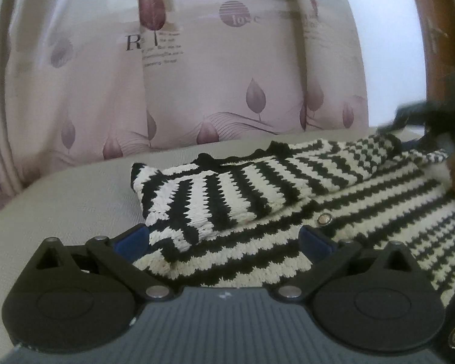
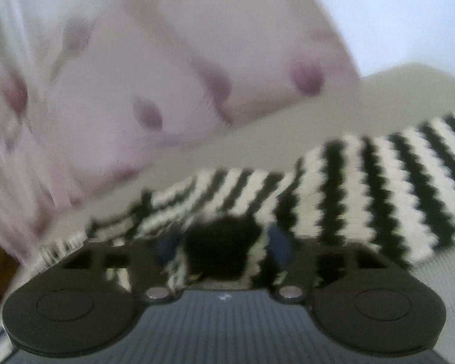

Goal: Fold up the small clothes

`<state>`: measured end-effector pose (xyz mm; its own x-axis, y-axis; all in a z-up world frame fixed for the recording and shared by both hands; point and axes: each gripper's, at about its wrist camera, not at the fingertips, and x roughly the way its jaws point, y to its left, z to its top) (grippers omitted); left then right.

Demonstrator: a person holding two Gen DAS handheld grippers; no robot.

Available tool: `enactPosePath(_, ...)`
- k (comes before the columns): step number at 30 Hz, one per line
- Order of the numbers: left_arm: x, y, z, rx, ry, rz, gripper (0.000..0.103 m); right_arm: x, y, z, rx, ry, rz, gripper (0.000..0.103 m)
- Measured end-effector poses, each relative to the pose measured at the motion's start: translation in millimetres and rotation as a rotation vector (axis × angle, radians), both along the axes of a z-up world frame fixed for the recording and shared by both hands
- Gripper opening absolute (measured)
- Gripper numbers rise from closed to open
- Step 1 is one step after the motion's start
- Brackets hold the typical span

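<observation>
A small black-and-white striped knitted cardigan lies on a grey surface, with one sleeve folded over the body and a metal button showing. My left gripper is open, its blue pads at the garment's near edge, fabric lying between them. In the right wrist view, which is blurred, the same cardigan fills the lower right. My right gripper has its blue pads closed in on a dark bunch of the knit. The right gripper also shows at the far right of the left wrist view.
A pink curtain with leaf print hangs right behind the surface. A brown wooden frame stands at the far right. Grey surface shows left of the garment.
</observation>
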<state>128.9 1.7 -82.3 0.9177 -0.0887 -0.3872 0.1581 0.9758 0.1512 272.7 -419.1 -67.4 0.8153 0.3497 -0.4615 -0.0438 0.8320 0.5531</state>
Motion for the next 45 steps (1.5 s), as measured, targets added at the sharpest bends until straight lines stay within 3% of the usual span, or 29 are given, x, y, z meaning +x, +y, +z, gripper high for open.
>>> enactPosePath(3,5,0,-1,0.000,0.028,-0.001,0.103,-36,-39,5,0.114,-0.072,-0.092,0.078)
enactPosePath(8,15,16,-2,-0.099,0.100,0.018,0.103,-86,-122,8,0.068,-0.001,-0.279,0.080)
enactPosePath(10,18,26,-2,-0.155,0.126,0.044,0.103,-103,-152,2,0.125,0.033,-0.336,0.080)
enactPosePath(13,20,41,-2,-0.252,0.146,0.067,0.103,-118,-158,1,0.263,0.046,-0.282,0.080)
enactPosePath(16,20,48,-3,-0.297,0.150,0.078,0.103,-99,-106,14,0.311,0.012,-0.104,0.083)
enactPosePath(18,20,47,-2,-0.290,0.153,0.084,0.103,-77,-65,15,0.284,0.037,-0.020,0.085)
enactPosePath(21,17,44,-1,-0.273,0.143,0.065,0.103,-38,-14,12,0.090,0.079,-0.007,0.085)
enactPosePath(22,16,42,-2,-0.264,0.142,0.058,0.103,-27,-6,7,0.069,0.103,-0.019,0.087)
enactPosePath(24,13,39,-3,-0.245,0.137,0.038,0.103,-11,7,-1,0.119,0.140,-0.001,0.081)
enactPosePath(26,9,35,-3,-0.228,0.126,0.003,0.103,1,23,3,0.083,0.156,0.007,0.016)
enactPosePath(28,4,32,-3,-0.214,0.099,-0.013,0.103,12,48,24,0.030,0.131,0.032,0.017)
enactPosePath(30,-2,30,-3,-0.209,0.074,-0.027,0.103,23,90,62,0.014,0.062,0.128,0.017)
enactPosePath(35,-16,29,2,-0.210,0.012,-0.080,0.103,31,243,184,0.099,-0.097,0.461,0.017)
enactPosePath(37,-20,31,5,-0.203,0.000,-0.084,0.103,26,295,227,0.255,-0.148,0.569,0.021)
enactPosePath(39,-24,35,10,-0.191,-0.025,-0.083,0.103,29,342,255,0.512,-0.124,0.683,0.039)
enactPosePath(41,-29,42,16,-0.183,-0.058,-0.061,0.103,30,373,273,0.725,-0.078,0.797,0.095)
enactPosePath(43,-32,52,22,-0.201,-0.067,-0.045,0.103,8,367,287,0.731,-0.143,0.752,0.099)
enactPosePath(45,-32,62,24,-0.246,-0.066,-0.034,0.103,-6,348,289,0.616,-0.208,0.702,0.099)
